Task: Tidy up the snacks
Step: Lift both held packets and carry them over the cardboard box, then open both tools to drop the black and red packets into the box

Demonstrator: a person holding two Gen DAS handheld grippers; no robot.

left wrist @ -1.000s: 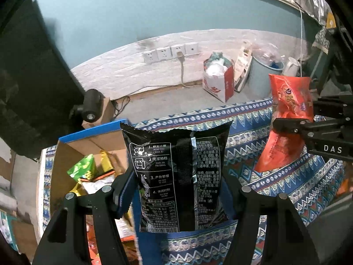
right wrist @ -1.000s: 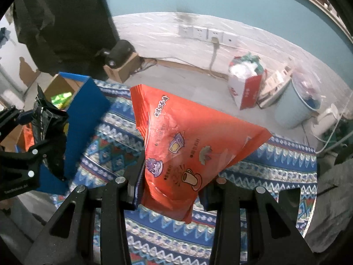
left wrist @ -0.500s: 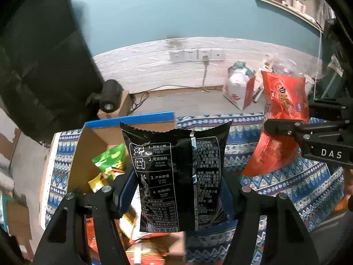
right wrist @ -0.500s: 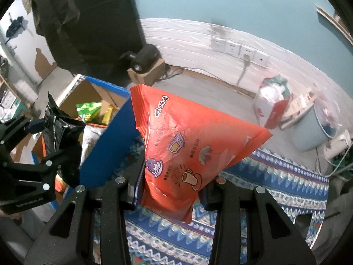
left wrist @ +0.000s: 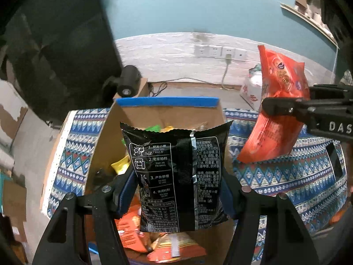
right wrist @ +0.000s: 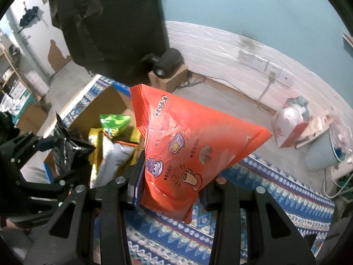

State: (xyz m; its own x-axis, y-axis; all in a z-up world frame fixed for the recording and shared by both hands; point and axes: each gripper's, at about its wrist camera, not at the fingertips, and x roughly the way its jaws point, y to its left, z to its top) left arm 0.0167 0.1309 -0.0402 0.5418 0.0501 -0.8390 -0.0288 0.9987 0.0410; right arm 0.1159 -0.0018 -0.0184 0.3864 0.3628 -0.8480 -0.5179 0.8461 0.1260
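My left gripper (left wrist: pixel 176 190) is shut on a black snack bag (left wrist: pixel 176 172) with white print, held upright over an open cardboard box (left wrist: pixel 161 114) with a blue rim. Inside the box lie several packets, orange (left wrist: pixel 130 227), yellow and green. My right gripper (right wrist: pixel 172 185) is shut on an orange-red snack bag (right wrist: pixel 187 145), which hangs above the patterned cloth just right of the box. In the left wrist view that orange-red bag (left wrist: pixel 280 110) sits at the right, clamped by the right gripper (left wrist: pixel 267 106). The right wrist view shows the black bag (right wrist: pixel 66 145) in the left gripper (right wrist: pixel 64 154) at the left.
A blue patterned cloth (left wrist: pixel 297 176) covers the table under the box. Beyond the table edge lies bare floor with a small box carrying a black camera (left wrist: pixel 128 81), wall sockets (left wrist: pixel 220 52), a red-and-white bag (right wrist: pixel 291 121) and a pale bin (right wrist: pixel 322 150). A dark coat hangs at upper left.
Both grippers have carried their bags leftward toward the box. The black bag now hangs over the box opening, and the orange-red bag has come up close beside it.
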